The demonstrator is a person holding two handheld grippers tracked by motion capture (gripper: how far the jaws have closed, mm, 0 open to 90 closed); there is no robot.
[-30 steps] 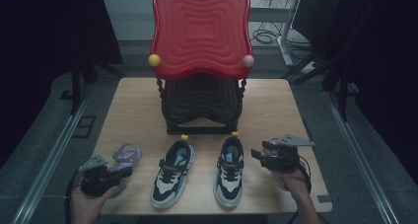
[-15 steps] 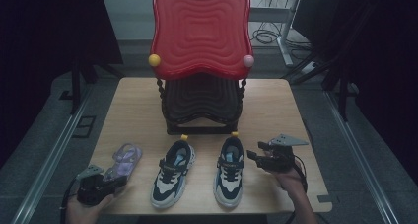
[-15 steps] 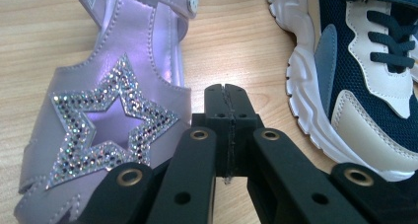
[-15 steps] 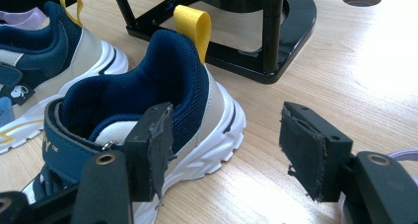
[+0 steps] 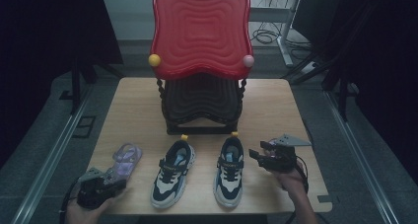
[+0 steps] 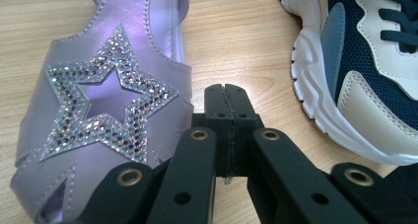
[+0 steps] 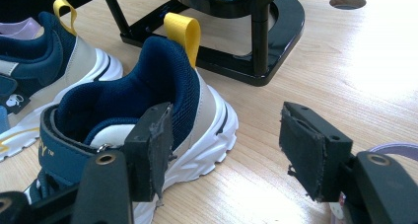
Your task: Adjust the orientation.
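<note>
a small "tm" mark stands on the sneaker's strap [image 7: 55, 152], nothing else readable

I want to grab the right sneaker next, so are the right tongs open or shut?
Open. In the right gripper view the two pads of the right tongs stand well apart with bare table between them, beside the heel of the sneaker, not pressing it.

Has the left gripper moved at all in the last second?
Yes. The left gripper slid down-frame, toward the table's near edge, away from the sandal.
</note>
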